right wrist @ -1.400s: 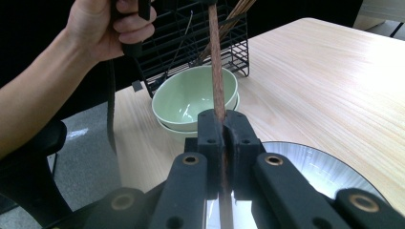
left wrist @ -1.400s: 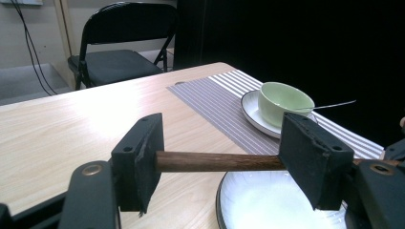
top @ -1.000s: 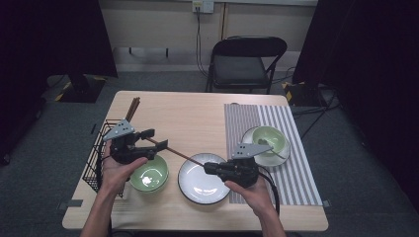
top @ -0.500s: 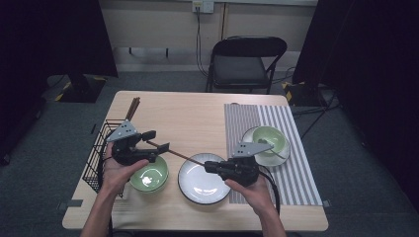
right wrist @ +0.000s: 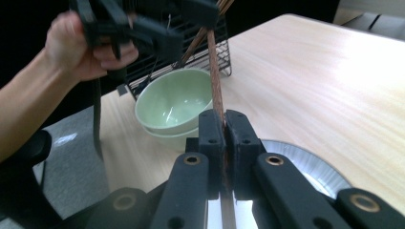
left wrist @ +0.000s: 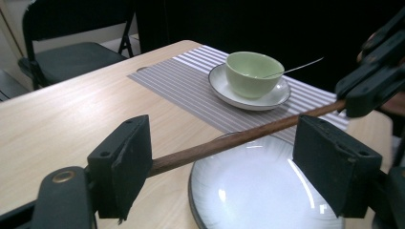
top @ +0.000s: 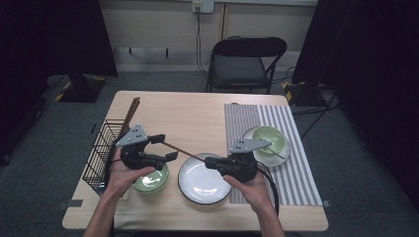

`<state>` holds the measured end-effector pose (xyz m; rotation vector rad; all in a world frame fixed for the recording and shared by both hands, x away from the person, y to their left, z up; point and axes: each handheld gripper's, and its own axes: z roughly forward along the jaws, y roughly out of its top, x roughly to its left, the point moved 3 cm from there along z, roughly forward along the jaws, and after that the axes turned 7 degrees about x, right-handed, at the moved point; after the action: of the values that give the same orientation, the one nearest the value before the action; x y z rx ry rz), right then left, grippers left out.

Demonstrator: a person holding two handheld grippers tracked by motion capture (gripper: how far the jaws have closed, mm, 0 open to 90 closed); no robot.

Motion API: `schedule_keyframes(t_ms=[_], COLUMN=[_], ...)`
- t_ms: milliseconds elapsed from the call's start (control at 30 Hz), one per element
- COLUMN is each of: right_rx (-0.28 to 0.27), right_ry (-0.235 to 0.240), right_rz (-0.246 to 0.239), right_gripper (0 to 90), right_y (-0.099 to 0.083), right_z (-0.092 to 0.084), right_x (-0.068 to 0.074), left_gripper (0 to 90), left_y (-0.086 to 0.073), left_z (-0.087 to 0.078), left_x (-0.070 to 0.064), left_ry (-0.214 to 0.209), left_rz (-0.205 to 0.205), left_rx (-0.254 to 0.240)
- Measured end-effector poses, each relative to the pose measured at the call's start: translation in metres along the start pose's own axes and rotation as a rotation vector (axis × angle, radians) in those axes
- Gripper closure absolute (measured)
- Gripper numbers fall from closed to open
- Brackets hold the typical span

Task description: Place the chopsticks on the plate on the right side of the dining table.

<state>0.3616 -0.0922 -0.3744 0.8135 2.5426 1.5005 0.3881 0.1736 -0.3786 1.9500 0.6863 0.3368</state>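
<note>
Chopstick [top: 184,150] spans the gap between the two tools above the tabletop [top: 197,118], over the near rim of the white plate [top: 201,180]. Against the frame a second ago, the left hand-held gripper [top: 165,147] has just been opening its jaws; the stick passes between the pads, and they stand wide, with a clear gap at the far pad. Right hand-held gripper [top: 209,161] is unchanged, jaws clamped tight on the stick's end. Long axis runs slantwise in the high view, from upper left down to lower right, roughly level. Green bowl [top: 150,178] sits under the left tool; wire rack [top: 101,150] beside it.
</note>
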Motion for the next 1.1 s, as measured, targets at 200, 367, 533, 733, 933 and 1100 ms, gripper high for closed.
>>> schedule_keyframes(t_ms=[200, 367, 533, 733, 933, 1100], right_rx=[0.012, 0.024, 0.034, 0.024, 0.022, 0.018], right_ry=[-0.014, -0.013, -0.007, -0.023, -0.011, -0.017], right_rz=[0.003, -0.006, -0.04, -0.064, -0.063, -0.075], right_gripper=[86.2, 86.2, 86.2, 86.2, 86.2, 86.3], right_y=[0.003, 0.009, 0.018, 0.027, 0.031, 0.037], right_z=[-0.003, -0.006, -0.009, -0.014, -0.014, -0.014], right_x=[0.0, 0.002, 0.008, 0.012, 0.01, 0.012], left_gripper=[21.9, 24.6, 31.1, 33.0, 38.8, 42.2], left_y=[-0.004, -0.007, -0.007, -0.009, -0.012, -0.012], left_z=[0.006, 0.009, 0.01, 0.011, 0.011, 0.008], left_x=[0.0, -0.004, -0.005, -0.003, 0.0, 0.001], left_ry=[0.006, 0.012, 0.015, 0.032, 0.037, 0.045], left_rz=[0.024, 0.071, 0.082, 0.087, 0.079, 0.085], left_rx=[-0.001, 0.011, 0.01, 0.008, 0.011, 0.011])
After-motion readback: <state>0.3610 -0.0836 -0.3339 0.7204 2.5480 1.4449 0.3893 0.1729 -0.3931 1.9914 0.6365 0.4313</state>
